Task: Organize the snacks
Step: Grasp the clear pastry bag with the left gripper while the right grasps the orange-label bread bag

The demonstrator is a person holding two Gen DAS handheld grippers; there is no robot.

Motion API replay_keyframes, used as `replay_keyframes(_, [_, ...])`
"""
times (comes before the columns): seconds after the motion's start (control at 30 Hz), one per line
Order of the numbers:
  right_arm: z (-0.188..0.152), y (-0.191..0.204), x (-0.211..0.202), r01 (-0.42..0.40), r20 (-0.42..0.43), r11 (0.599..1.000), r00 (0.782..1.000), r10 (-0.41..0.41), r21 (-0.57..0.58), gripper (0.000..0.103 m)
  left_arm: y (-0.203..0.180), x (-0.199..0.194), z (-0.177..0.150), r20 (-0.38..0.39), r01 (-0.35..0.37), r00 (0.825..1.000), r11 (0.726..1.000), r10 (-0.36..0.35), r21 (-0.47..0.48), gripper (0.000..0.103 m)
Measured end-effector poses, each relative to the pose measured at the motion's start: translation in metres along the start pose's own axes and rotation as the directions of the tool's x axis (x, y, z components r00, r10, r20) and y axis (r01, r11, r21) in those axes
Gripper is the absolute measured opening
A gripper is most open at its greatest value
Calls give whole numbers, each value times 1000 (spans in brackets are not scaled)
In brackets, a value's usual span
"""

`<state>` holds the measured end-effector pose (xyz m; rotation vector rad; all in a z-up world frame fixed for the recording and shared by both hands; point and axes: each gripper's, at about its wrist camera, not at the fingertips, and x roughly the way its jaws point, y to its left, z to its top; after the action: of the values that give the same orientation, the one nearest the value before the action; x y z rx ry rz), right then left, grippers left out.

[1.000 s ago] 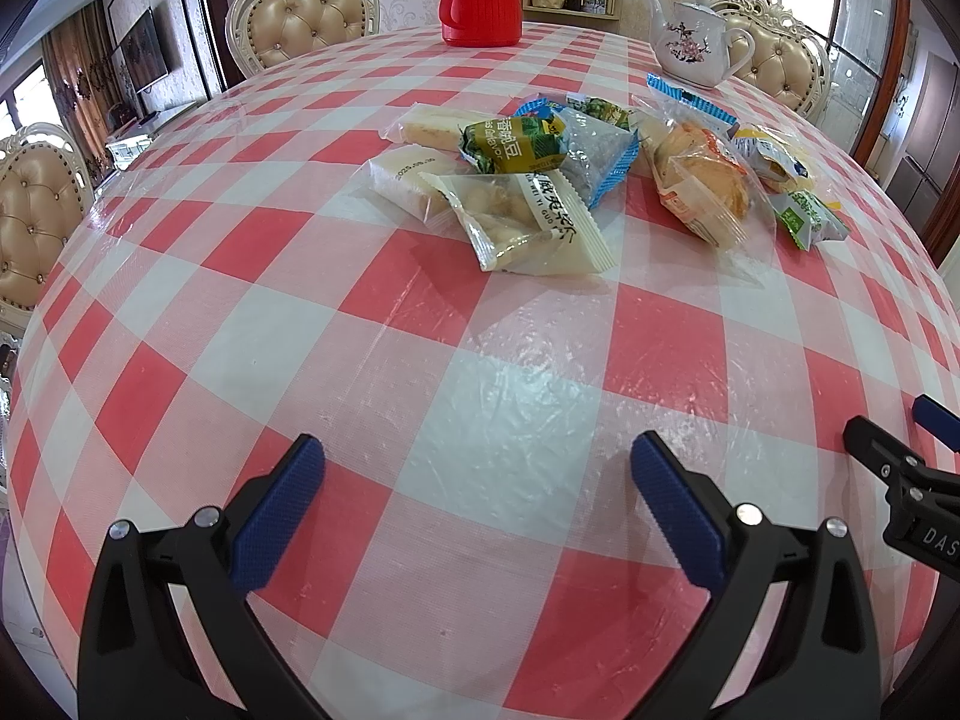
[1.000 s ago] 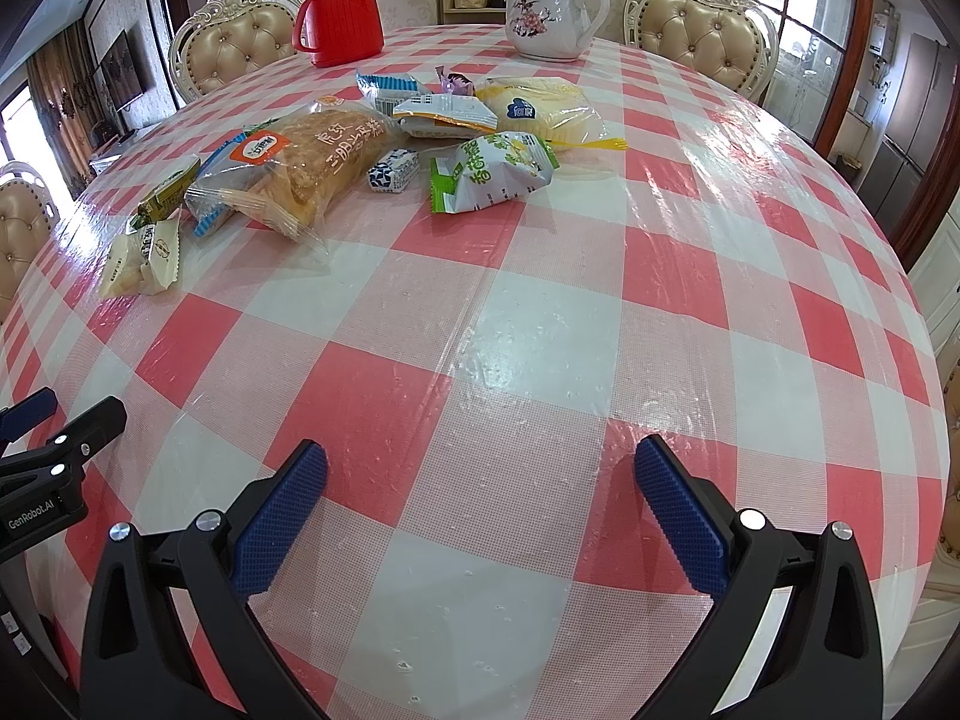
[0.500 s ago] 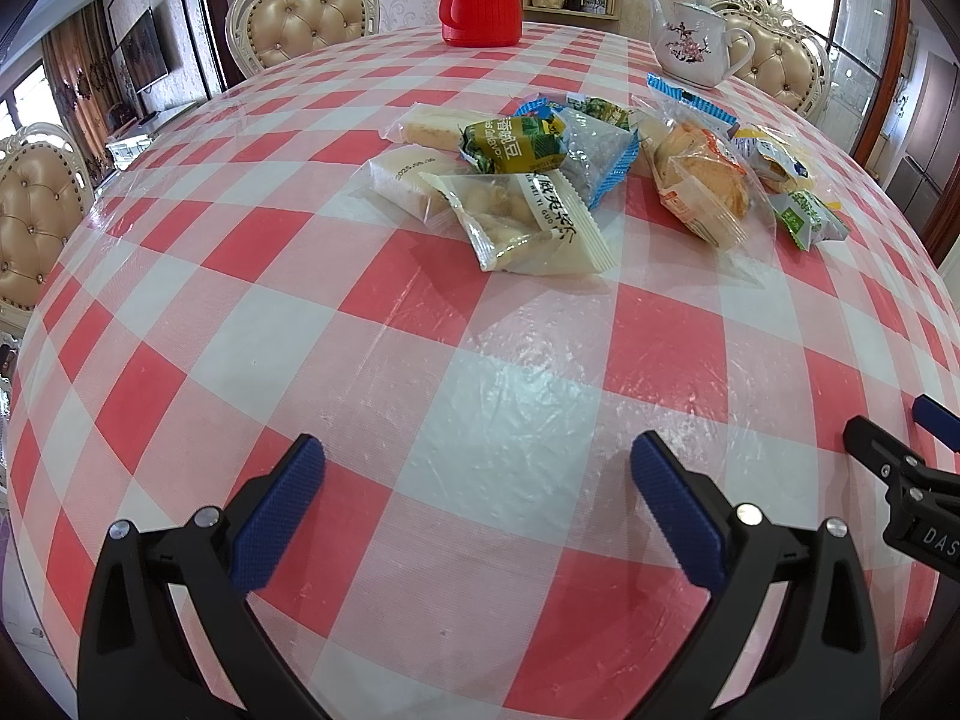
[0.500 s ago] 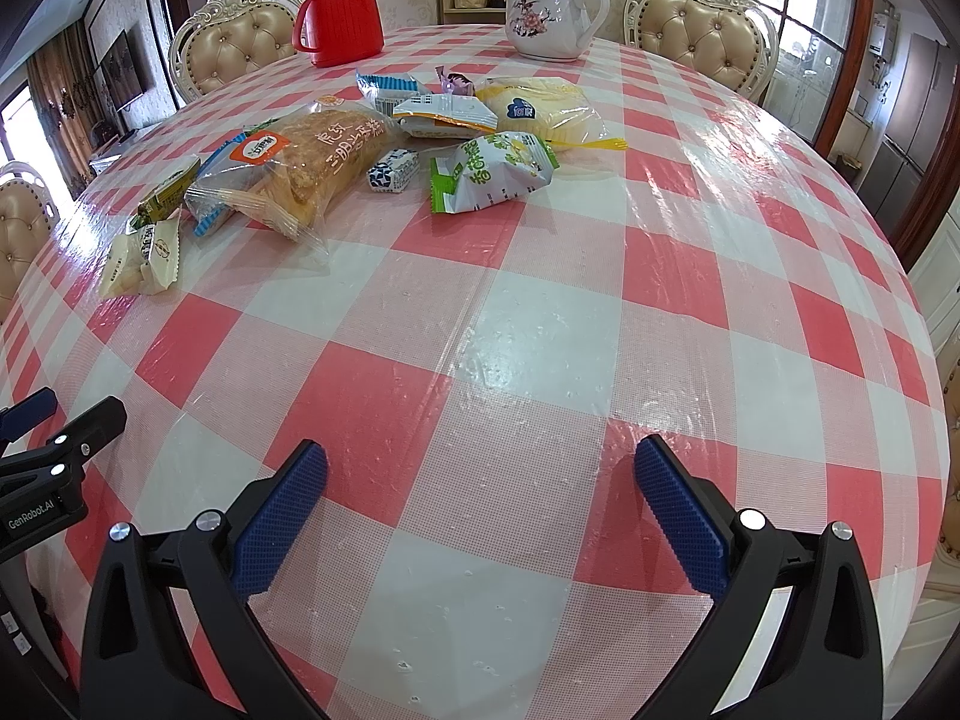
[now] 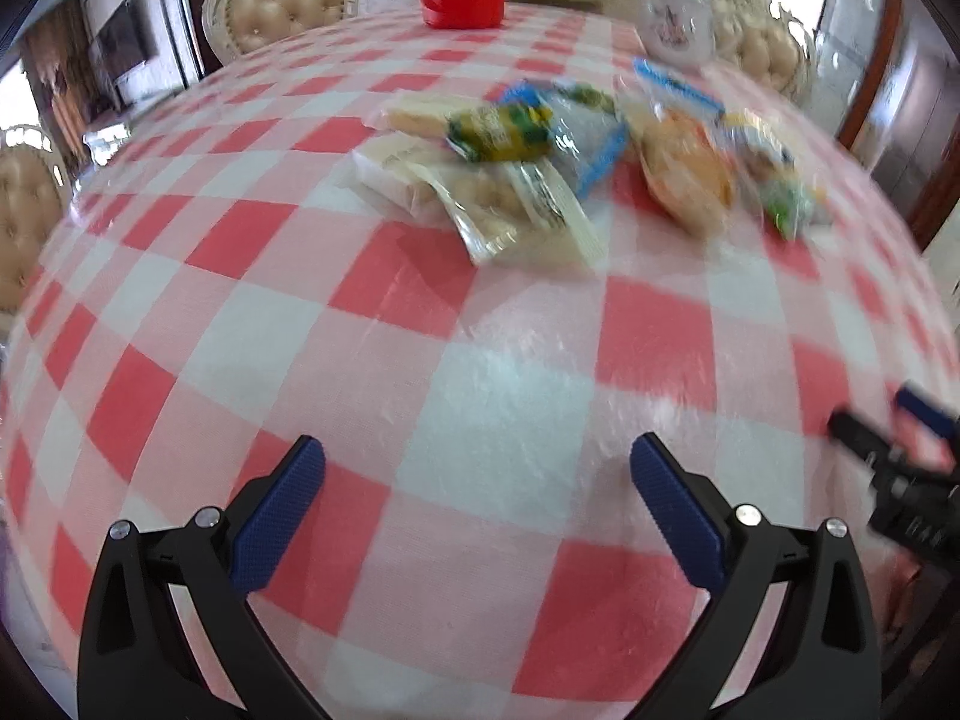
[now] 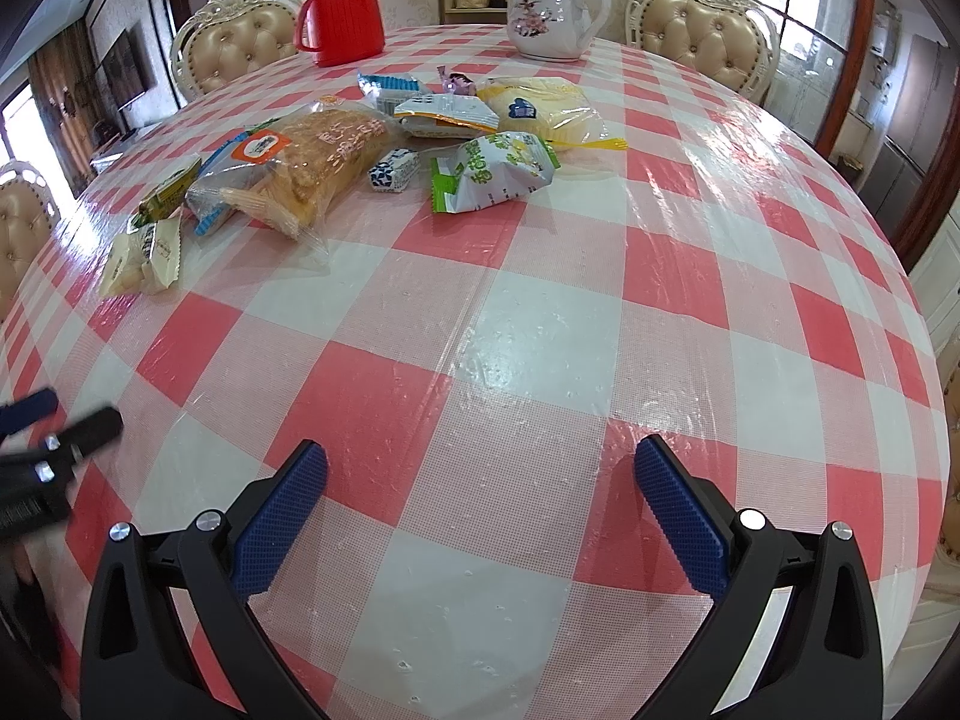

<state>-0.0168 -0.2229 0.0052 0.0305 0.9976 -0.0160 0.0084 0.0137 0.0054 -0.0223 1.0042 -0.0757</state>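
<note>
both tools hover low over the near part of the red-and-white checked table [image 6: 690,276], each with nothing between its blue pads. the left gripper [image 5: 477,510] has its jaws spread wide, and the right gripper [image 6: 480,510] is spread just as wide. the snacks [image 6: 336,150] lie in a loose cluster farther back, well apart from both tools: a big bread bag [image 6: 312,156], a green-and-white packet [image 6: 498,171] beside it, a yellow cake pack [image 6: 540,108]. behind them stand a red thermos [image 6: 342,12] and a white teapot [image 6: 549,12]. the left wrist view is blurred.
</note>
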Motion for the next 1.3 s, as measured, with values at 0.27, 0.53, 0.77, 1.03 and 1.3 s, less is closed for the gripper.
replay_keyframes(0.27, [-1,-4,-6,-82,-9,996,997,82,-44,99,12,7,53,58,32,998,998,-29,-59,102])
replay_keyframes(0.53, [-3,-19,-12,-206,36,979,978,206,4,99,-17,53,77,27,-67,997,997,68,-39,93])
replay_keyframes(0.77, [-3,-19,-30,-212,132,977,968,213,-25,99,-2,18,57,90,55,994,998,-55,5,35])
replay_keyframes(1.03, [46,7,-16,-401,159,912,910,384,93,99,16,-34,10,135,121,981,984,-139,130,35])
replay_keyframes(1.3, [120,56,36,-386,118,884,922,368,264,99,31,-51,-18,133,129,980,984,-145,121,35])
